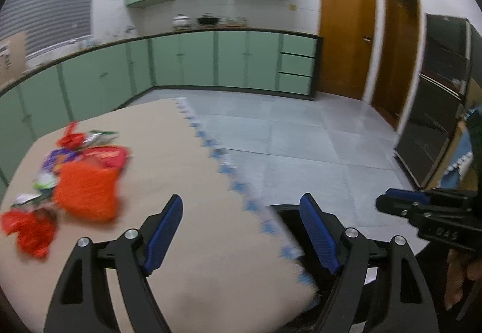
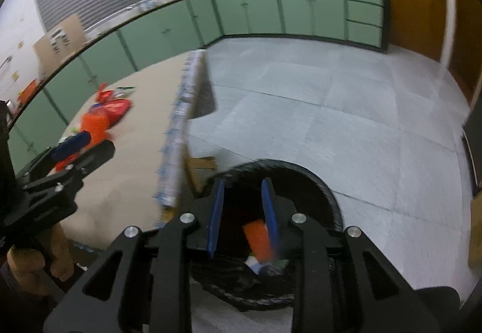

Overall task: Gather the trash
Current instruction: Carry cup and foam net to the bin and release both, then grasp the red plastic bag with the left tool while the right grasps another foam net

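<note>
Beige cardboard covers the table (image 1: 186, 152), my landmark, in the left wrist view. My left gripper (image 1: 241, 230) hovers over its near edge with blue pads spread wide apart and nothing between them. A blurred pile of trash (image 1: 75, 176) lies on the table's far left part: orange and red wrappers (image 1: 87, 194) with bits of purple, green and white. A strip of blue and white print runs along the table's right edge. Just off that edge, low down, I see the dark rim of the bin (image 1: 286, 212). Further right of the table my right gripper (image 1: 391, 200) shows side-on, with a hand (image 1: 458, 275) on its grip. Green cabinets (image 1: 211, 62) and brown doors (image 1: 346, 32) stand beyond the table.

From the right wrist view, the right gripper (image 2: 242, 212) points down into the black bin (image 2: 331, 200), which sits on the grey floor (image 2: 331, 107) just beside the table's (image 2: 135, 167) near corner. Its pads stand a little apart and clamp nothing; an orange wrapper (image 2: 256, 239) lies below them inside the bin, with other scraps. Over the table at left I see the left gripper (image 2: 81, 140) and the hand (image 2: 36, 260) holding it. The trash (image 2: 102, 116) pile lies on the table beyond it.
</note>
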`<state>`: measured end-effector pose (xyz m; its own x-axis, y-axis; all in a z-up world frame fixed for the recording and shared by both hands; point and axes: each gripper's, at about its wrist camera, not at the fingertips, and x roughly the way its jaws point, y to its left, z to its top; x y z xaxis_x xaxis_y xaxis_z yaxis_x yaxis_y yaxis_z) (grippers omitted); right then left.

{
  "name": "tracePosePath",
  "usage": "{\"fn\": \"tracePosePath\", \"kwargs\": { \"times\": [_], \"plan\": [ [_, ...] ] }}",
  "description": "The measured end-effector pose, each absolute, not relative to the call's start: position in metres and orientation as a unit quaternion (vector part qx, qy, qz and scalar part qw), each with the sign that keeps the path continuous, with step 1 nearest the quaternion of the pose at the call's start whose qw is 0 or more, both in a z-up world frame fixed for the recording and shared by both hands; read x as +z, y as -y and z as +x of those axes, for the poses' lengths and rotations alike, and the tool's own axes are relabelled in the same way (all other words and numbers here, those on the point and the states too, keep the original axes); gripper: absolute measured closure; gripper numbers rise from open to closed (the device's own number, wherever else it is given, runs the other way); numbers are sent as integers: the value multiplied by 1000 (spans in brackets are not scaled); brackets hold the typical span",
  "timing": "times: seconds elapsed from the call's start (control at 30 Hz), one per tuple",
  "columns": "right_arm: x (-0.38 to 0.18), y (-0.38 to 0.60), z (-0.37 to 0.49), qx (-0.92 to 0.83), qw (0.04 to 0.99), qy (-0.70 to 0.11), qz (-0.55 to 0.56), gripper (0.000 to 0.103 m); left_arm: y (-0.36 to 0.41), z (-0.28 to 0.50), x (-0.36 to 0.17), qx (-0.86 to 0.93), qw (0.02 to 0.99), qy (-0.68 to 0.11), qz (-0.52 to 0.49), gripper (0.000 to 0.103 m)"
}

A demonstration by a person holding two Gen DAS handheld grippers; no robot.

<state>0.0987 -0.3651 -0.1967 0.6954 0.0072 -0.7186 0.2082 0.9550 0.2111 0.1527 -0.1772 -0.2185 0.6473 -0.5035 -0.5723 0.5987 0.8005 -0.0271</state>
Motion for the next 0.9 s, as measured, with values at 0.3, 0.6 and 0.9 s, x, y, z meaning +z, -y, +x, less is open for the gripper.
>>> {"fn": "tracePosePath", "kwargs": {
  "times": [0.3, 0.6, 0.9],
  "plan": [
    [-174, 282, 151, 39, 921, -373, 107, 75, 60, 160, -208, -166, 945, -271, 78, 24],
    [-169, 209, 201, 98, 922, -366, 79, 72, -30, 183, -214, -74, 959, -269, 48, 24],
    [-181, 177, 243, 103, 919, -375, 68, 70, -70, 228, -232, -58, 959, -276, 34, 24]
  ]
}}
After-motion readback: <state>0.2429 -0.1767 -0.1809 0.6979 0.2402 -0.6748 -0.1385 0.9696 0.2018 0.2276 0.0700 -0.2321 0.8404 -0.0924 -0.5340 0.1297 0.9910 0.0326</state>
